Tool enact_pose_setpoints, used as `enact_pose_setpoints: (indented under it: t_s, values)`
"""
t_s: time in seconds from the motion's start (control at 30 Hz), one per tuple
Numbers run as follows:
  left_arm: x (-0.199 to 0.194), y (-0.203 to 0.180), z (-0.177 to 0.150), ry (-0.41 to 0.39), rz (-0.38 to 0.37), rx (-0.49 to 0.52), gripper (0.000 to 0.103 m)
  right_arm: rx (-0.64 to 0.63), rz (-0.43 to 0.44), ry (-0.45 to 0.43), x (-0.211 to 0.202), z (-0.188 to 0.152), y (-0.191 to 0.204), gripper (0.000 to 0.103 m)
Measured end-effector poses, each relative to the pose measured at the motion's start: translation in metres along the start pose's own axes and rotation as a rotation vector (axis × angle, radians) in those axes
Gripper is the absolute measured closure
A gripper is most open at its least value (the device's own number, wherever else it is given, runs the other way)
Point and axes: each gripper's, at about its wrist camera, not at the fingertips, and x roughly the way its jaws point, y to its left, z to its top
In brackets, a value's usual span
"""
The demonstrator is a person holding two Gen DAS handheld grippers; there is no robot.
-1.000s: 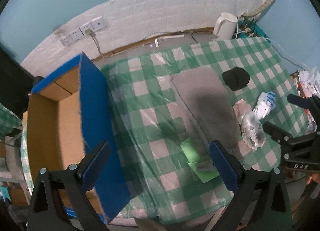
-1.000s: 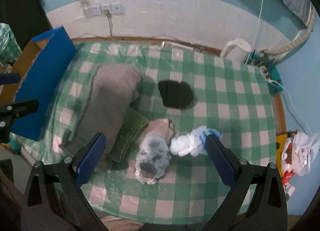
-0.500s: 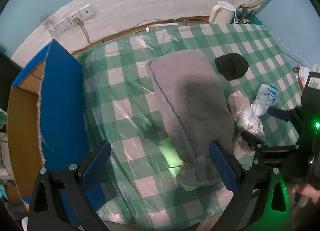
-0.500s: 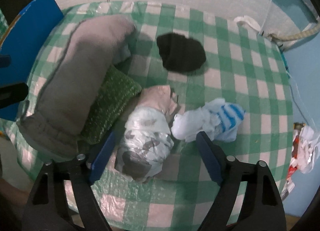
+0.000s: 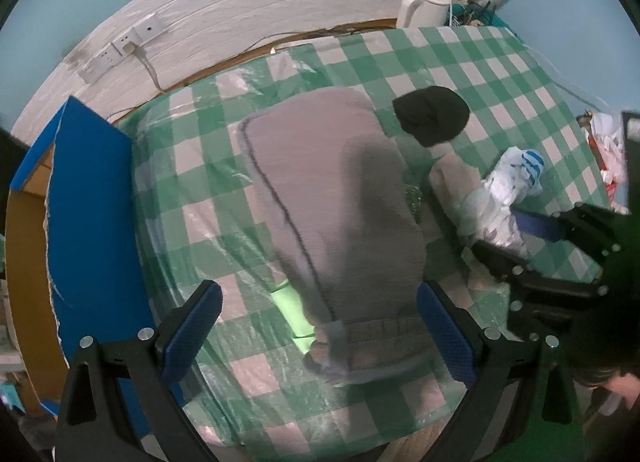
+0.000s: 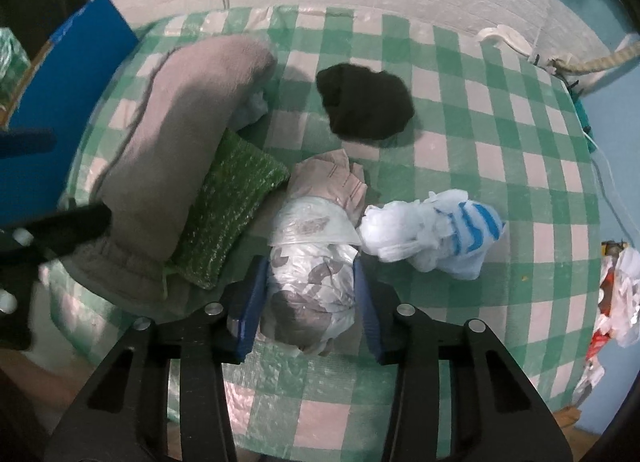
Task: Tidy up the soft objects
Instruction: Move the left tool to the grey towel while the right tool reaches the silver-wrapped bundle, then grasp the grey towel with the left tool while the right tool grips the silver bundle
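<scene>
A bundle of cloth in clear crinkled plastic (image 6: 312, 286), white with grey leaf blotches and a pinkish-beige folded end at its far side, lies on the green-and-white checked tablecloth (image 6: 500, 134) near the table's front edge. The right gripper (image 6: 308, 298) straddles it: its blue ribbed pads sit against the bundle's two flanks and the jaws are closing on it. Just right of the bundle, touching it, is a crumpled white plastic bag with blue stripes (image 6: 436, 234). To its left lies a green knitted cushion (image 6: 228, 214), nubbly and glossy under plastic, half tucked beneath a long grey fleece roll (image 6: 180, 150) with a ribbed cuff at the near end. Farther back, apart from the rest, rests a soft black cap (image 6: 364, 102), rounded and matte.

The left gripper (image 5: 320, 326) hangs over the near end of the fleece roll with its jaws wide apart, touching nothing. A blue-faced cardboard box (image 5: 92, 214) stands at the table's left edge
</scene>
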Motion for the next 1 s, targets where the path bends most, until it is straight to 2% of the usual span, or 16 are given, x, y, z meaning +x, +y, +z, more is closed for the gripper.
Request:
enact_pose_setpoints:
  t_s: [0.23,0.43,0.6,0.67,0.7,0.87,1.0]
  values:
    - [0.012,-0.018,0.002,0.026,0.034,0.038,0.004,0.078,0.086,-0.032,-0.017,0.001,-0.016,0.061]
    - [0.030,-0.027,0.003,0.061,0.064,0.063,0.004,0.106,0.100,-0.044,-0.026,-0.001,-0.025,0.061]
    - [0.040,-0.026,0.005,0.083,0.033,0.041,0.006,0.098,0.082,-0.035,-0.022,-0.002,-0.028,0.061]
    - [0.042,-0.023,0.006,0.084,0.025,0.027,0.018,0.093,0.081,-0.033,-0.022,-0.001,-0.027,0.061]
    - [0.043,-0.022,0.006,0.082,0.019,0.019,0.028,0.091,0.082,-0.033,-0.022,-0.002,-0.027,0.061]
    - [0.045,-0.013,0.008,0.079,-0.059,-0.037,0.050,0.087,0.076,-0.034,-0.023,-0.003,-0.029,0.061]
    - [0.041,-0.013,0.007,0.059,-0.051,-0.017,0.065,0.081,0.068,-0.036,-0.024,-0.003,-0.029,0.061]
